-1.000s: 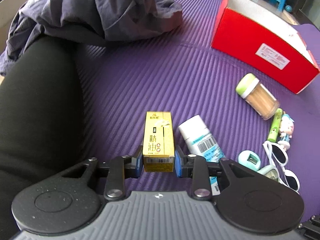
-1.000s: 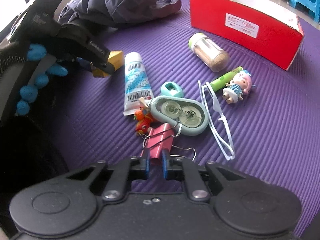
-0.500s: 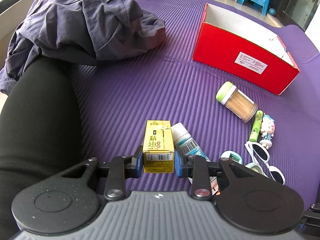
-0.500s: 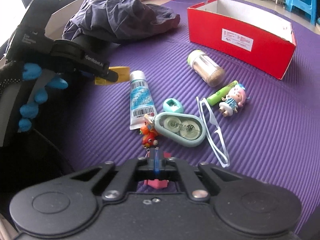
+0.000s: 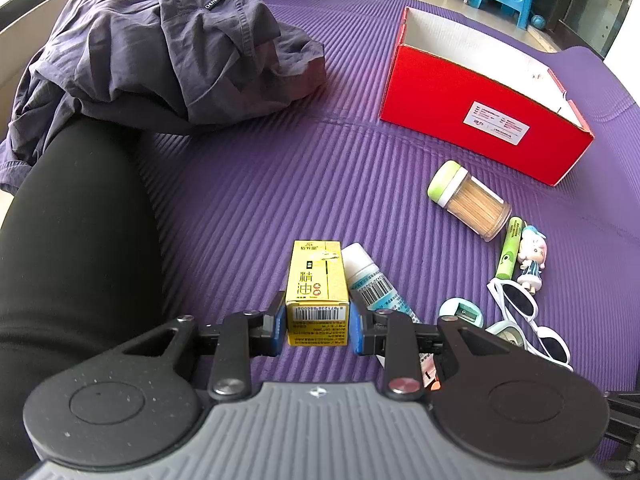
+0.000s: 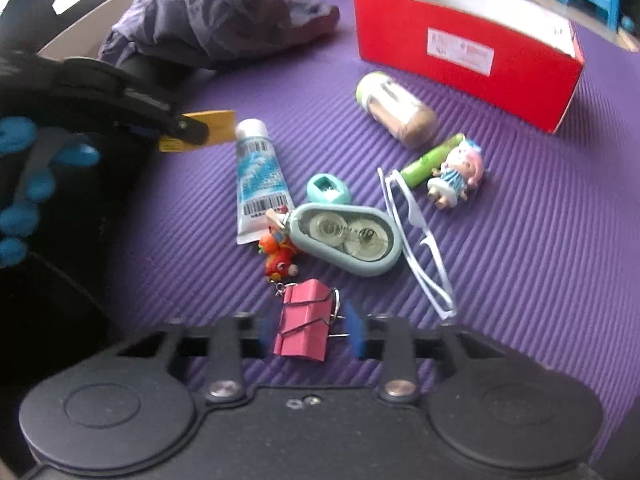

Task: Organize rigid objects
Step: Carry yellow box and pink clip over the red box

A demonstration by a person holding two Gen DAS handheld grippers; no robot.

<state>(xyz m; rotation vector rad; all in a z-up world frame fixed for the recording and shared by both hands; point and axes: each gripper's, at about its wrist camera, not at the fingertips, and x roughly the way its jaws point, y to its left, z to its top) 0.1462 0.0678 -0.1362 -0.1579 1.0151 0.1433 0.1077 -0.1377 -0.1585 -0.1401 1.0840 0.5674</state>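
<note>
the right tool [image 6: 312, 332] has just been opening its jaws, and its blurred blue pads stand clear on either side of a pink binder clip [image 6: 306, 326] lying on the purple mat [image 6: 520, 248]. beyond it lie a red fish charm [image 6: 280, 258], a teal tape dispenser [image 6: 348, 238], white glasses [image 6: 416, 240] and a red box [image 6: 468, 44].

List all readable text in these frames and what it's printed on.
"精油": front of the yellow box held in the left gripper; its top line and barcode digits are too small to read.
"CHUNMENG", roughly: black tag on the grey garment.
Red box: white label, print too small.
Tube: barcode and text blurred.
Correction tape dispenser: lettering blurred.
</note>
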